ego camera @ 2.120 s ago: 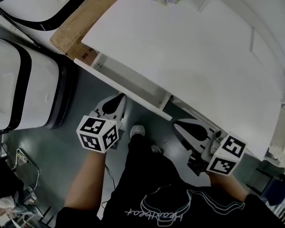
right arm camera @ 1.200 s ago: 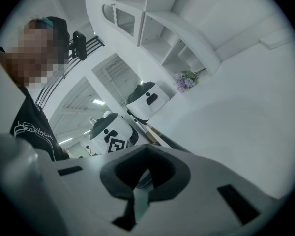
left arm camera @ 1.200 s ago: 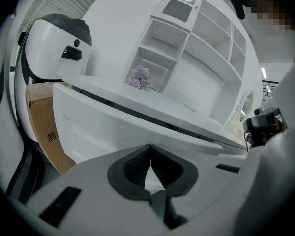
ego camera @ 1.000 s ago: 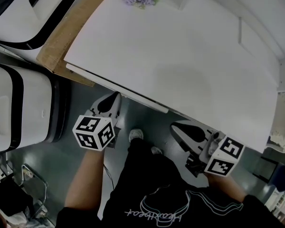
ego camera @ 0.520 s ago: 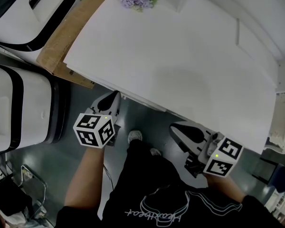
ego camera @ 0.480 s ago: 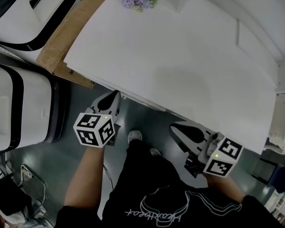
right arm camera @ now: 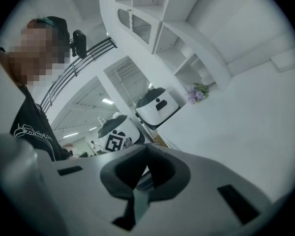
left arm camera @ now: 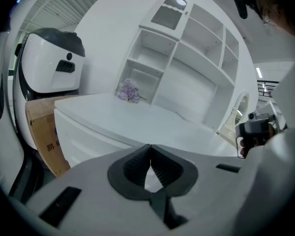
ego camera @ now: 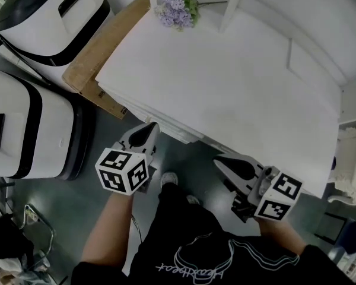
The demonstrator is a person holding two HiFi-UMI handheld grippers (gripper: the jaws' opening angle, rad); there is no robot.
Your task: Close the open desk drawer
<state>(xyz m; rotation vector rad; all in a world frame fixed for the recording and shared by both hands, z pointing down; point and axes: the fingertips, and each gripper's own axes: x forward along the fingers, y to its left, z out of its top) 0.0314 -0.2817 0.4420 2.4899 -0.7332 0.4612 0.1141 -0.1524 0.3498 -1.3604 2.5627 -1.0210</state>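
Observation:
The white desk (ego camera: 237, 94) fills the head view. Its drawer front (ego camera: 147, 115) lies almost flush under the desk's near edge, showing only as thin white layers. My left gripper (ego camera: 151, 127) is shut, and its tips sit just in front of that drawer front. In the left gripper view the shut left gripper (left arm camera: 150, 147) points at the white drawer front (left arm camera: 83, 139) below the desk top. My right gripper (ego camera: 221, 159) hangs shut and holds nothing, below the desk's near edge further right. The right gripper view shows my right gripper (right arm camera: 146, 150) aimed along the desk side.
Two white-and-black machines (ego camera: 24, 129) (ego camera: 53, 13) stand left of the desk, with a cardboard box (ego camera: 101, 52) against the desk's left end. Purple flowers (ego camera: 177, 10) lie at the back by a white shelf unit (left arm camera: 187, 58). A shoe (ego camera: 169, 179) is below.
The drawer, which stuck out from under the desk 2.1 s ago, has slid in to the desk edge. The left gripper followed it forward; the right gripper barely moved.

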